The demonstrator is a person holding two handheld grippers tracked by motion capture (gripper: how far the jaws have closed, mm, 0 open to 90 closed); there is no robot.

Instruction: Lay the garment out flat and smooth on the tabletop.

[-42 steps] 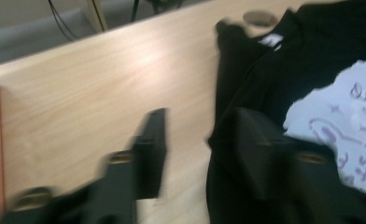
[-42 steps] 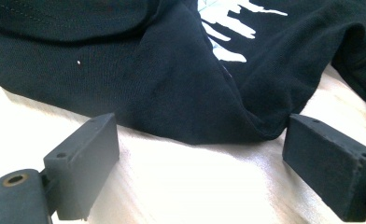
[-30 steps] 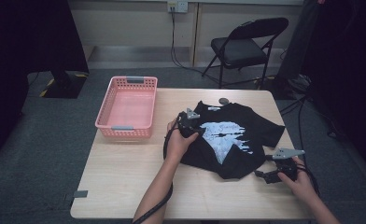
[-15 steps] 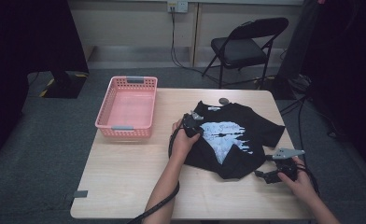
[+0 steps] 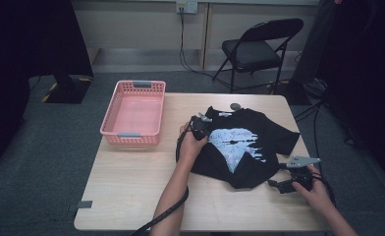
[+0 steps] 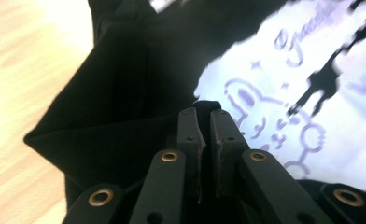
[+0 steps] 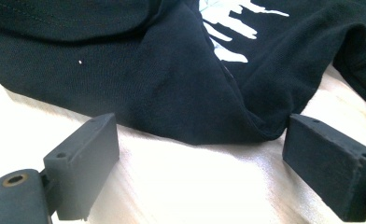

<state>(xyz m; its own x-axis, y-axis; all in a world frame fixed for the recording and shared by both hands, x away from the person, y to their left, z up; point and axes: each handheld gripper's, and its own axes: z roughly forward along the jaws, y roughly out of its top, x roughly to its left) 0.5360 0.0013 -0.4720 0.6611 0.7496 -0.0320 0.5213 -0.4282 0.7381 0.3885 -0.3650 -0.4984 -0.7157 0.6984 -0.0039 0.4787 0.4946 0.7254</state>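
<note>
A black T-shirt [image 5: 259, 142] with a white print lies crumpled on the right half of the wooden table [image 5: 131, 196]. My left gripper [image 5: 201, 124] rests on the shirt's left edge. In the left gripper view its fingertips [image 6: 203, 112] are shut on a fold of the black T-shirt [image 6: 116, 107], beside the white print [image 6: 312, 88]. My right gripper [image 5: 277, 186] sits on the table at the shirt's near right corner. Its jaws [image 7: 202, 135] stand wide open on either side of the shirt's hem [image 7: 218, 126] and touch no cloth.
A pink plastic basket [image 5: 134, 110] stands empty at the table's far left. A small grey round object [image 5: 235, 105] lies by the shirt's collar near the far edge. A black folding chair [image 5: 252, 49] stands behind the table. Bare tabletop stretches across the near left.
My left hand and gripper have shifted slightly right onto the shirt's left edge. The right gripper has stayed where it was.
</note>
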